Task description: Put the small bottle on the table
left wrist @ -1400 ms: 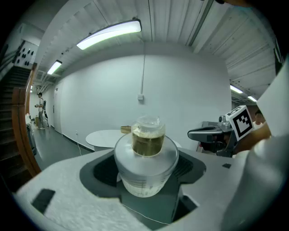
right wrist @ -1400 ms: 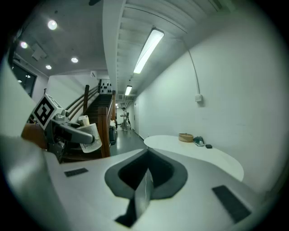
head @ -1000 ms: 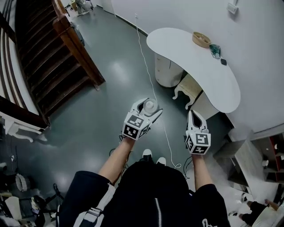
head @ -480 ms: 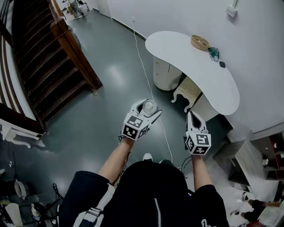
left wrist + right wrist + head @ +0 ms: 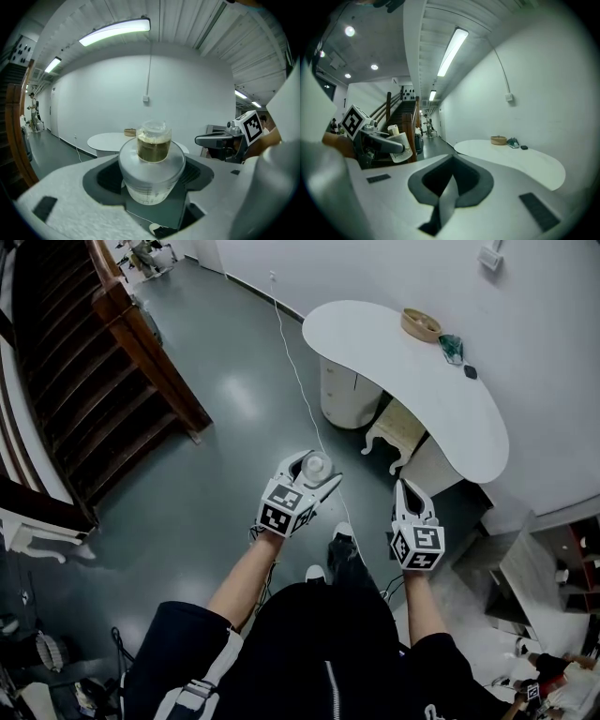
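Fingers (image 5: 65, 201) of the left gripper (image 5: 311, 471) are clamping the small bottle (image 5: 152, 161) upright against spills; the right gripper (image 5: 407, 486) fingers are sitting together, empty.

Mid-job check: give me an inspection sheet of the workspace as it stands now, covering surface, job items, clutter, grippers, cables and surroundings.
Surface: white table ahead of the person, most of its top bare.
Job's things: small bottle upright in the left gripper, above the floor, not yet on the table.
Clutter: round wooden bowl, green item and small dark item at the table's far end.
Grippers: left gripper clamped on the bottle; right gripper jaws together, empty.
Cables: white cable on the floor, running past the table.
Surroundings: wooden staircase to the left, grey floor.
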